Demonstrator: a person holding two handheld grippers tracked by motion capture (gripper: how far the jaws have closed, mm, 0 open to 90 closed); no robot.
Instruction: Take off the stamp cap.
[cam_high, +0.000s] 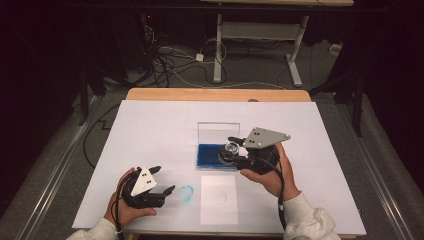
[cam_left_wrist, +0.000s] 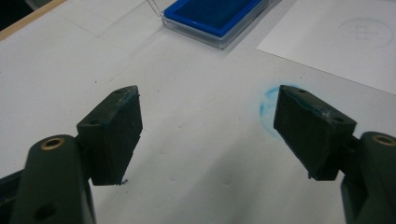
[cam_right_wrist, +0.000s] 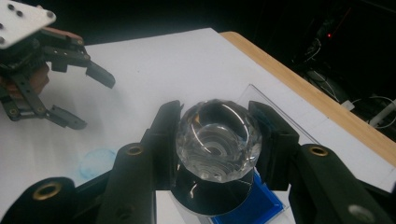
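Dark floor and cables lie behind the white table (cam_high: 150, 130). Near the middle of the table sits a blue ink pad (cam_high: 207, 155) in a clear box. The right gripper (cam_high: 231, 150) is clamped on a stamp (cam_right_wrist: 217, 140) with a shiny glass knob, right over the pad. A white paper (cam_high: 218, 199) waits by the near edge, just below the pad. The left gripper (cam_high: 164, 181) rests near the near left corner, jaws apart and empty, beside a blue smudge (cam_high: 186, 193).
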